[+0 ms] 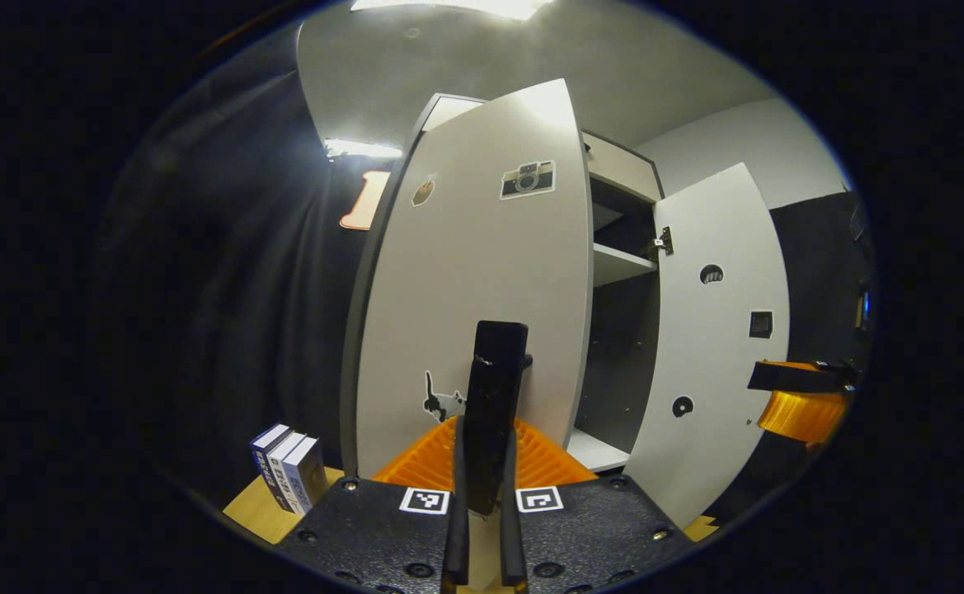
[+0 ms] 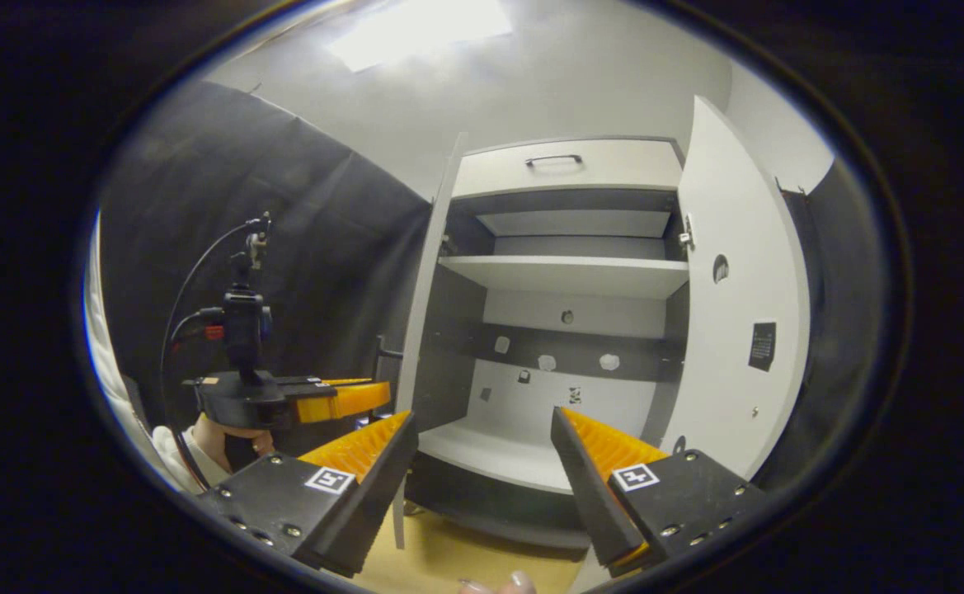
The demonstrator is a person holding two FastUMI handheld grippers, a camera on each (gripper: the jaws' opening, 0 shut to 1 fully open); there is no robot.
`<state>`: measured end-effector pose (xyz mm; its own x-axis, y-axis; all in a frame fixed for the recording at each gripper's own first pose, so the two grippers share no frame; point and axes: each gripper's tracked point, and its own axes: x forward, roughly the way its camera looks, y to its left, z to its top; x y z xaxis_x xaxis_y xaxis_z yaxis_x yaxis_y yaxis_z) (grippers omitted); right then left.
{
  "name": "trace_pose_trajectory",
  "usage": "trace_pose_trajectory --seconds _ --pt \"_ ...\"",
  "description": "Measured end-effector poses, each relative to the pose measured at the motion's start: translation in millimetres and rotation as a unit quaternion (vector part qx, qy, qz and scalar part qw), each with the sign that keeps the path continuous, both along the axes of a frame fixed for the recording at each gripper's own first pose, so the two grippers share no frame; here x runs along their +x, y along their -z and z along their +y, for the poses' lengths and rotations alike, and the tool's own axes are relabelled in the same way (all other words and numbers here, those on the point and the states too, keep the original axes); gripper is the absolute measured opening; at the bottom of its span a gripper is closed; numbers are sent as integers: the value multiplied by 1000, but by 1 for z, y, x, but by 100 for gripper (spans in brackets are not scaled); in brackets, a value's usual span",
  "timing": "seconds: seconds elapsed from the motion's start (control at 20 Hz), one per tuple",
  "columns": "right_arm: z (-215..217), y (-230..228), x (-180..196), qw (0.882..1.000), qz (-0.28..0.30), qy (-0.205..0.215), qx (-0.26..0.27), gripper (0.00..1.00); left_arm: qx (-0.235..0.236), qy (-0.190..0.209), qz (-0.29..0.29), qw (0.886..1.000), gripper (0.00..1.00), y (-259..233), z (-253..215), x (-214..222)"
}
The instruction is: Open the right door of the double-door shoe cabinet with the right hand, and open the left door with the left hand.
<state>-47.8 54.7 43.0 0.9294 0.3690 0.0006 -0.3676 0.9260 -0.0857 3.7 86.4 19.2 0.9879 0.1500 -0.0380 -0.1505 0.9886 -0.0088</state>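
Left tool (image 1: 486,462) is pinched tight on the left door's (image 1: 473,272) handle (image 1: 494,396) at 12 o'clock, right tool (image 2: 482,487) gapes wide with the right door (image 2: 741,330) open at 2 o'clock, so yanking sideways could slip that grip.

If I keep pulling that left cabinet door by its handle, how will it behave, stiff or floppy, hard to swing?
The left door looks like a flat rigid panel, so it should likely swing as one piece, not flex. It already stands ajar, as does the right door, suggesting the hinges turn freely. The left gripper pinches a slim handle, which might slip if tugged sideways.
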Motion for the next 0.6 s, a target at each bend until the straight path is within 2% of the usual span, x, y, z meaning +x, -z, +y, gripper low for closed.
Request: trace_pose_trajectory --seconds 0.2,0.35,0.5,0.6 --pt "20 2 1 1000 6 -20 8 98 11 -32 -6 999 12 -11 28 -26" --pt "35 7 2 999 14 -32 11 98 17 -33 -8 999 9 -14 40 -34" --pt "43 11 2 999 21 -35 11 98 26 -47 -10 999 9 -17 57 -42" --pt "44 11 4 999 19 -33 11 98 28 -65 -14 997 5 -20 72 -48"
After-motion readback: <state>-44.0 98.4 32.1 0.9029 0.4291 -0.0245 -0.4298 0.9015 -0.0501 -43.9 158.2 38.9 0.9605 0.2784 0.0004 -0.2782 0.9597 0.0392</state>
